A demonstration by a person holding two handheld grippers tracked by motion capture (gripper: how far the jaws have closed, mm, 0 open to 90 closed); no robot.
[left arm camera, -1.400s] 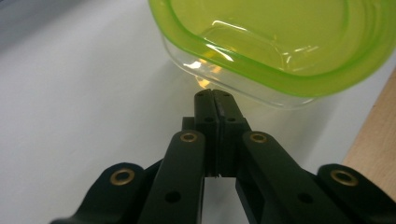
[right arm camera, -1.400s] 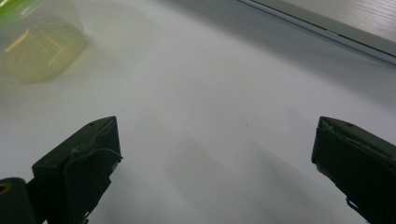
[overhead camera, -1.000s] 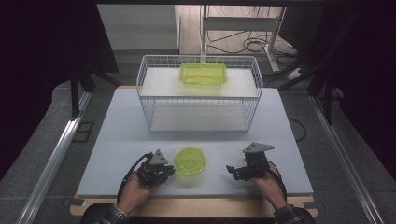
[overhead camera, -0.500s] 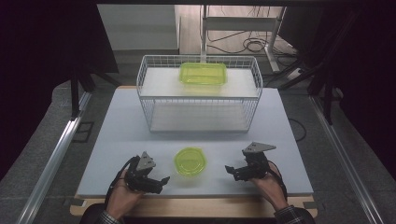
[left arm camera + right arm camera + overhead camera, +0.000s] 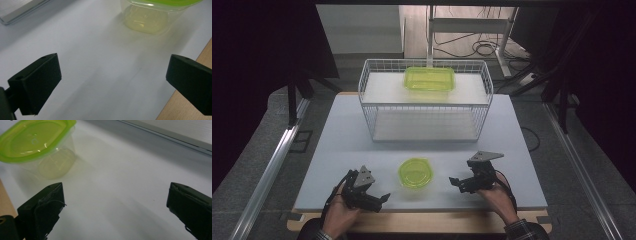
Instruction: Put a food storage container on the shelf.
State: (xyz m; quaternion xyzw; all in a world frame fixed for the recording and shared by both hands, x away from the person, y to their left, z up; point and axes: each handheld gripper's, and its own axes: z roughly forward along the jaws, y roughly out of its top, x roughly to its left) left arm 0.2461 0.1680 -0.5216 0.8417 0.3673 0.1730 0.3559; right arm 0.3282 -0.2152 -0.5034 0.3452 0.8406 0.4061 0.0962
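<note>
Table (image 5: 362, 145): left hand-held gripper (image 5: 379, 200) let go, backed off round container (image 5: 416, 172)

thing: we see a small round container (image 5: 415, 172) | look: clear plastic tub with a lime-green lid (the lid is translucent) | state: lid on, closed | pose: upright, standing on its base | place: on the white tabletop (image 5: 362, 150) near its front edge, roughly midway across, well apart from the wire basket (image 5: 367, 107)

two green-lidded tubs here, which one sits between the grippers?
The round container, on the white table between the left gripper and right gripper. The rectangular container sits far off on the wire rack.
</note>
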